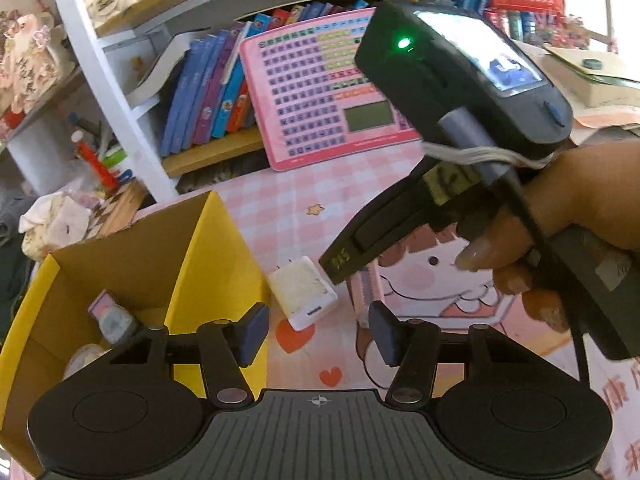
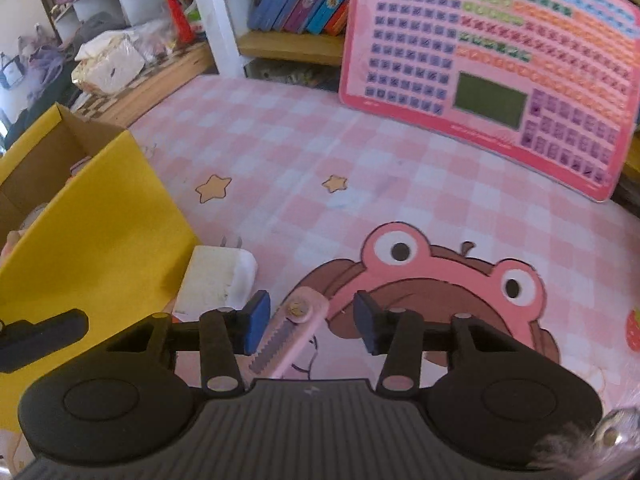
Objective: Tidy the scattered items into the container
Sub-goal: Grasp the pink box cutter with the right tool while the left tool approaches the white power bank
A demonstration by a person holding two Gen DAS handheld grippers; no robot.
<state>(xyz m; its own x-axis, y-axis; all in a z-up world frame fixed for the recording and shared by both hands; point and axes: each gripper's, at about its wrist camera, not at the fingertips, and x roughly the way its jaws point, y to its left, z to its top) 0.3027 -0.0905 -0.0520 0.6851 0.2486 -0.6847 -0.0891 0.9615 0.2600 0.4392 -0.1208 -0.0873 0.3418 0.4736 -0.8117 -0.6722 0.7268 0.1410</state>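
While both grippers hang low over the pink checked mat [image 2: 304,148], neither one grips anything. Left gripper [image 1: 318,330]: jaws part open, blue pads apart, only bare mat between them. White charger [image 1: 302,296] lies on the mat just beyond the left pad, its prongs pointing away, close beside the outer wall of the yellow box [image 1: 212,264]. Box is open at the top; a small bottle or jar [image 1: 114,320] and another pale item sit inside, too blurred to name.

Right gripper [image 2: 306,320]: jaws part open, a pink utility knife [image 2: 294,330] lying slantwise on the mat between the pads, nearer the left pad. Cannot tell whether that pad touches it; the right pad is clear of it. From the right wrist view the charger sits just left of the knife, against the box's yellow wall.

From the left wrist view, the right-hand device is seen from the side, a hand [image 1: 560,216] wrapped round its handle. A pink keyboard toy [image 2: 492,64] leans against the bookshelf [image 1: 216,152] behind the mat.
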